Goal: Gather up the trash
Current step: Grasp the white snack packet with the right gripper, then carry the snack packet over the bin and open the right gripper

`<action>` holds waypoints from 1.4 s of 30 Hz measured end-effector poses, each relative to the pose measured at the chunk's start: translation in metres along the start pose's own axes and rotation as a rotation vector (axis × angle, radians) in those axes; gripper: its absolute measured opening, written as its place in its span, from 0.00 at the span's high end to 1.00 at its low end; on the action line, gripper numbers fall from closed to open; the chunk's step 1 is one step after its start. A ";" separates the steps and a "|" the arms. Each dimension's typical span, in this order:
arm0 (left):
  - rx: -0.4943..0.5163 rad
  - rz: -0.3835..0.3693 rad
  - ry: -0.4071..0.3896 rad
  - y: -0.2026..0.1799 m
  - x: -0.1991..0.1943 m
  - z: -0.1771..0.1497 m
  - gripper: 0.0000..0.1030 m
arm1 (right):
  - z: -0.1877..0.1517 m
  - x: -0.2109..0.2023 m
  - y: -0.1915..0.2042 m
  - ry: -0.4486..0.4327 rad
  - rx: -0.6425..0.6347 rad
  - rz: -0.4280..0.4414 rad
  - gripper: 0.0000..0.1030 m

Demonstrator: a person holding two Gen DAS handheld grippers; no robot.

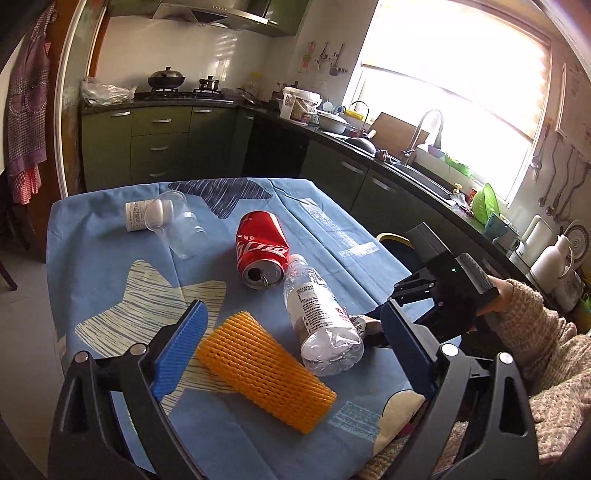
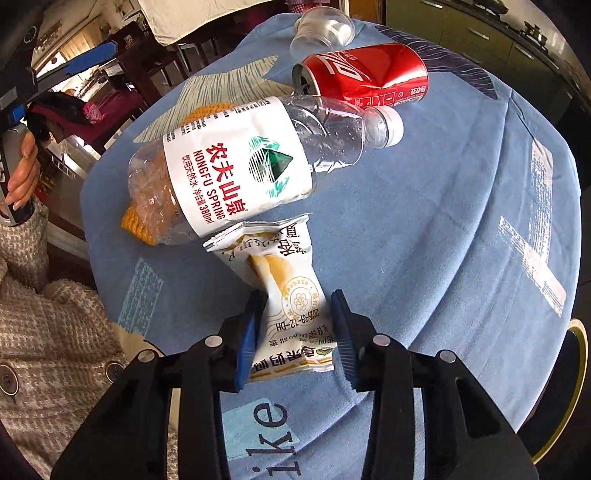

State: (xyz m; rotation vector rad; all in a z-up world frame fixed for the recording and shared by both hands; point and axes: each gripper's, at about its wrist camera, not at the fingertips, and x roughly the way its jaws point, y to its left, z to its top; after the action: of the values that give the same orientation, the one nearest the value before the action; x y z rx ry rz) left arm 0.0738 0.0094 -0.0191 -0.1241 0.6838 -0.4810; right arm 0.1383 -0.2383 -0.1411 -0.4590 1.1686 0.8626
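Right gripper jaws pinch the snack wrapper at lower centre; left gripper jaws spread above the foam net.

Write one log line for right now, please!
task: collect trash | right gripper: around snack wrapper | left gripper: open over yellow foam net | bottle, can: on table

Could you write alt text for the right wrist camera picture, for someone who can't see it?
A handheld gripper points down at a blue tablecloth, its blue fingers either side of a white snack wrapper. Beyond the wrapper lie a Nongfu Spring water bottle, a dented red cola can and a clear plastic cup.
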 end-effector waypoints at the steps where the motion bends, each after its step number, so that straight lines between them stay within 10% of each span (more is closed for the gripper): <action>1: 0.000 0.000 0.001 0.000 0.000 0.000 0.13 | -0.002 -0.001 0.001 -0.005 0.002 -0.003 0.65; 16: -0.027 0.035 -0.009 0.007 -0.007 0.002 0.12 | -0.055 -0.053 -0.023 -0.161 0.193 0.004 0.69; 24: 0.007 0.022 0.008 -0.005 0.001 0.003 0.12 | -0.109 -0.133 -0.137 -0.294 0.529 -0.227 0.69; 33: 0.040 0.019 0.033 -0.017 0.011 0.009 0.12 | -0.173 -0.107 -0.284 -0.167 0.860 -0.427 0.57; 42: 0.102 0.025 0.131 -0.042 0.038 0.015 0.07 | -0.200 -0.112 -0.275 -0.240 0.949 -0.476 0.49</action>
State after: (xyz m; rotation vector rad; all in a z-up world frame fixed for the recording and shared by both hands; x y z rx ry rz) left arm 0.0928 -0.0461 -0.0184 0.0119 0.7865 -0.5025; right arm 0.2188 -0.5867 -0.1390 0.1546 1.0478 -0.0937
